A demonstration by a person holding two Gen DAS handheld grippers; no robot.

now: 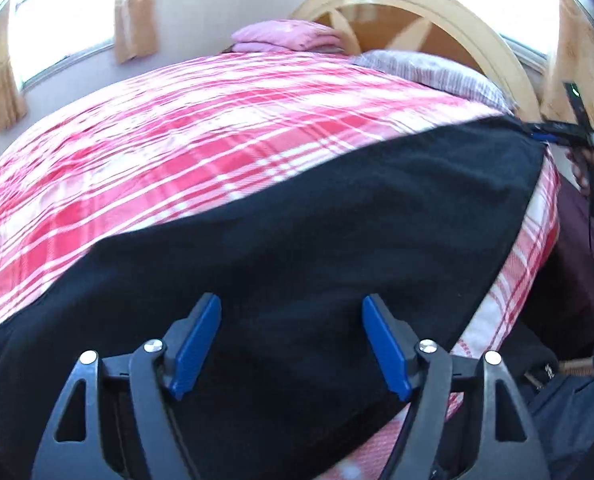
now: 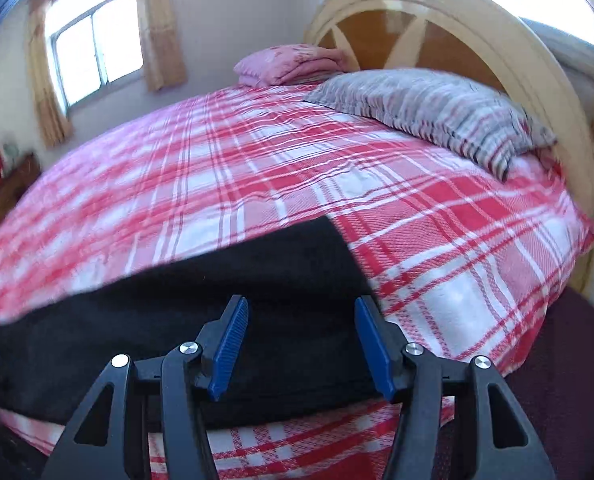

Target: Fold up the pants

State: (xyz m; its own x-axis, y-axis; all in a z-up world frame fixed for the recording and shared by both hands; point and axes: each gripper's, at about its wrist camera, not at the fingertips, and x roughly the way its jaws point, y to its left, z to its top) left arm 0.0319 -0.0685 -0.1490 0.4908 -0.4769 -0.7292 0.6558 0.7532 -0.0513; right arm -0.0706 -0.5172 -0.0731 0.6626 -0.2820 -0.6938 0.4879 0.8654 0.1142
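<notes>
Black pants (image 1: 297, 216) lie flat along the near edge of a bed with a red and white plaid cover (image 1: 177, 132). My left gripper (image 1: 292, 312) is open, its blue pads spread just above the pants' near part, holding nothing. In the left wrist view my right gripper (image 1: 553, 136) shows at the pants' far right end. In the right wrist view the pants (image 2: 217, 292) fill the lower left. My right gripper (image 2: 300, 314) is open over their right end, near the corner of the cloth, and holds nothing.
A grey striped pillow (image 2: 429, 112) and a folded pink cloth (image 2: 293, 64) lie at the head of the plaid cover (image 2: 457, 240), against a rounded wooden headboard (image 2: 477, 36). Curtained windows (image 2: 93, 36) are behind. A dark floor (image 2: 569, 360) lies right of the bed.
</notes>
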